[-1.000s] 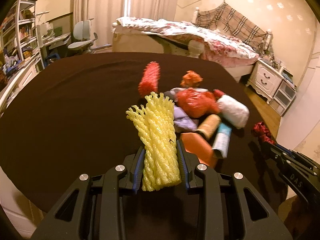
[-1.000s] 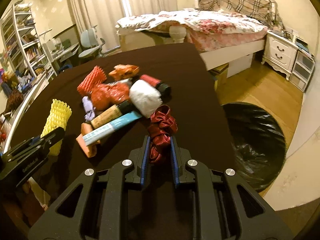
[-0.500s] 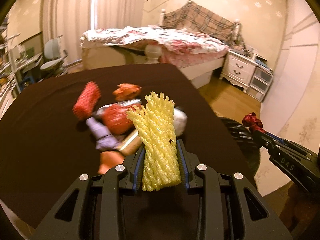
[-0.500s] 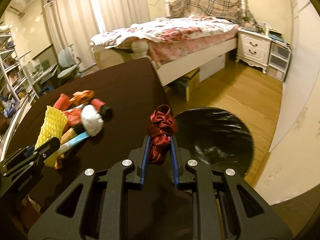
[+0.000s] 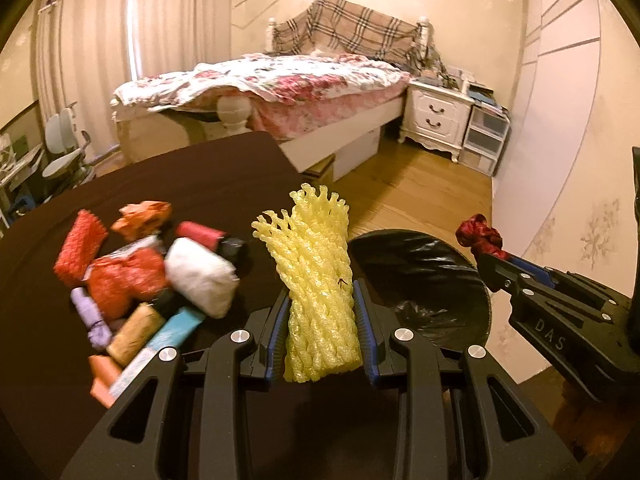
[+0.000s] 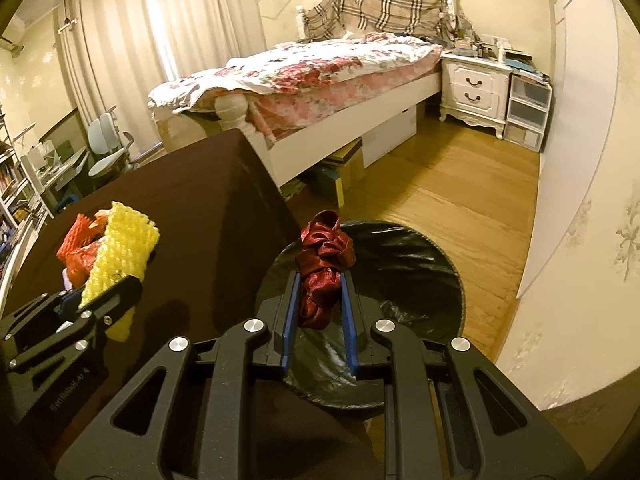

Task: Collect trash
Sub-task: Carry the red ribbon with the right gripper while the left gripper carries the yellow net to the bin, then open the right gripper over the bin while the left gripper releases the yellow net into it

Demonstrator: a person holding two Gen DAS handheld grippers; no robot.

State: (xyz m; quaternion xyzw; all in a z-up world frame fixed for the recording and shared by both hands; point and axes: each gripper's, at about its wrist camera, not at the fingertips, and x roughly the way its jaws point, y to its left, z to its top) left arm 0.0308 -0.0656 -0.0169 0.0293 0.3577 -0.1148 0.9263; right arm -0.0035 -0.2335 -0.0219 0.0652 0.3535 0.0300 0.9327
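My left gripper (image 5: 320, 300) is shut on a yellow foam net sleeve (image 5: 316, 276), held over the right edge of the dark table (image 5: 192, 176), close to the black-lined trash bin (image 5: 424, 280). My right gripper (image 6: 318, 280) is shut on a crumpled dark red ribbon (image 6: 324, 256), which hangs above the bin's (image 6: 400, 272) open mouth. In the left wrist view the right gripper (image 5: 486, 254) shows at the right with the ribbon (image 5: 480, 236) at its tip. In the right wrist view the left gripper (image 6: 116, 288) shows at the left with the yellow sleeve (image 6: 120, 256).
A pile of trash lies on the table: a red net sleeve (image 5: 80, 248), a red bag (image 5: 128, 276), a white wad (image 5: 200, 276), a purple piece (image 5: 90, 312), tubes and wrappers. A bed (image 6: 312, 76), a nightstand (image 6: 474, 88) and wooden floor (image 6: 460, 192) lie beyond the bin.
Both grippers have swung right, away from the trash pile toward the bin. The red ribbon now hangs over the bin's mouth and the yellow sleeve has reached the table's edge.
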